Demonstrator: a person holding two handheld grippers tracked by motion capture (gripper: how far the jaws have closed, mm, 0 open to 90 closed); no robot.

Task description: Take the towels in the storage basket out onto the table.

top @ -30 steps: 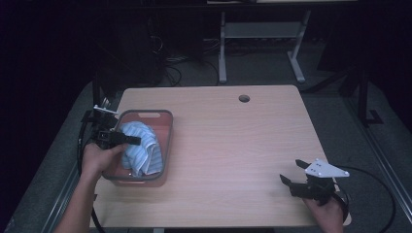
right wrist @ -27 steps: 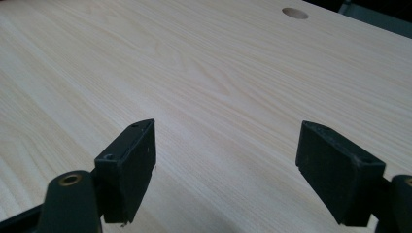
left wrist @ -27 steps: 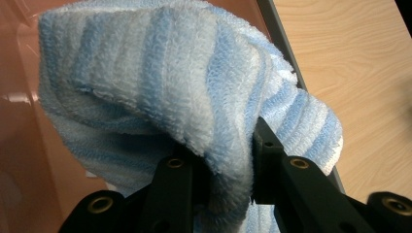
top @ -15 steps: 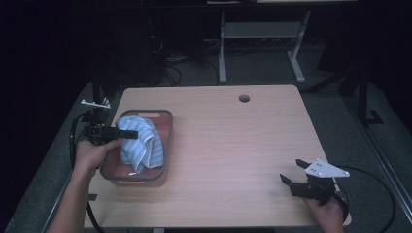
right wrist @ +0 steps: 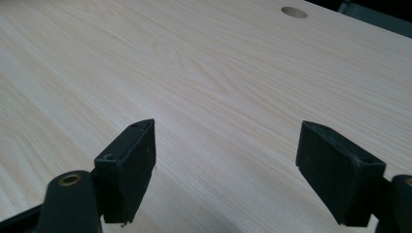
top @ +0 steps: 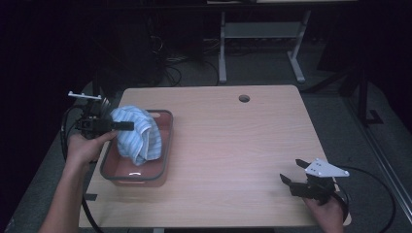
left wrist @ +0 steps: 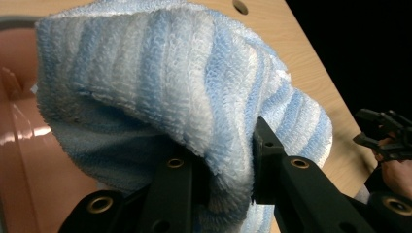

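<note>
Your arms are bare, with no sleeves showing. Your left hand (top: 86, 148) grips a black tool, the left gripper (top: 127, 126), with a small grey plate on top and a thick black cable looping down from it. Its two black jaws are flat blocks with round brass-coloured screw holes. Your right hand (top: 326, 211) grips the right gripper (top: 293, 171), black too, topped by a grey three-cornered plate. A black cable curls away from it. Its jaws are chunky black blocks with small holes.
</note>
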